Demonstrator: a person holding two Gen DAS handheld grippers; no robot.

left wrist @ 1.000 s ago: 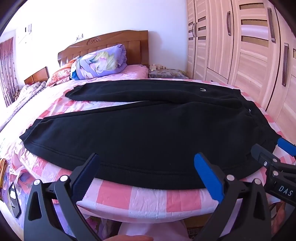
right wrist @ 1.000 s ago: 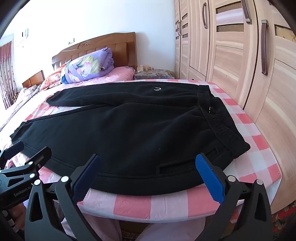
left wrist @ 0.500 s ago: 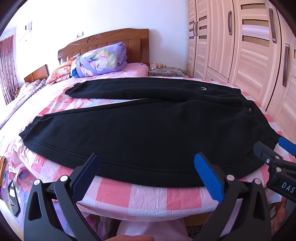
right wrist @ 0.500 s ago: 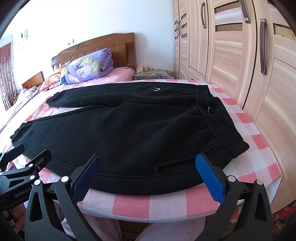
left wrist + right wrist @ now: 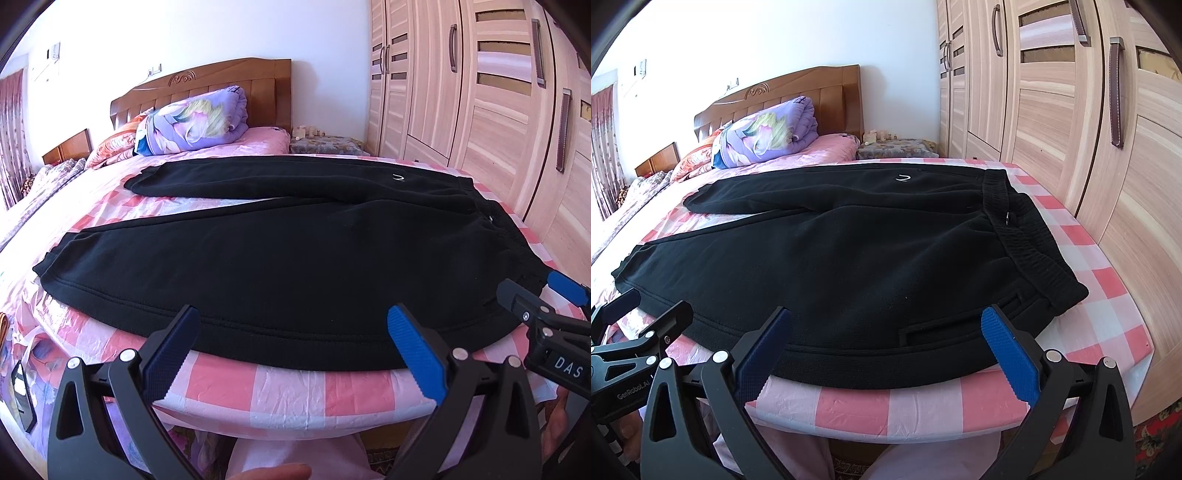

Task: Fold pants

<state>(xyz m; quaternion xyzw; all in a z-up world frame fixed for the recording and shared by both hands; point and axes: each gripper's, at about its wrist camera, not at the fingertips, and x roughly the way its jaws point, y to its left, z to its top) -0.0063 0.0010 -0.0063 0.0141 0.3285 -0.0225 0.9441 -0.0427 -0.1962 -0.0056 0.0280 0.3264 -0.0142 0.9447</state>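
Both tools (image 5: 293,347) marginally nearer pants (image 5: 280,258)

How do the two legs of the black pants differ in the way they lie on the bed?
The near leg lies along the bed's front edge, under both open grippers; the far leg lies nearer the headboard. The far leg carries a small white logo; the near leg shows a pocket slit. Both lie flat, spread apart, meeting at the waistband.

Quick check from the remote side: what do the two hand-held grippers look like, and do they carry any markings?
Both are black frames with silver bolts and ribbed blue fingers. The left hand-held gripper reads "GenRobot.AI" along its side, seen from the right wrist. The right hand-held gripper shows "DAS" in the left wrist view. No cables or sleeves visible.
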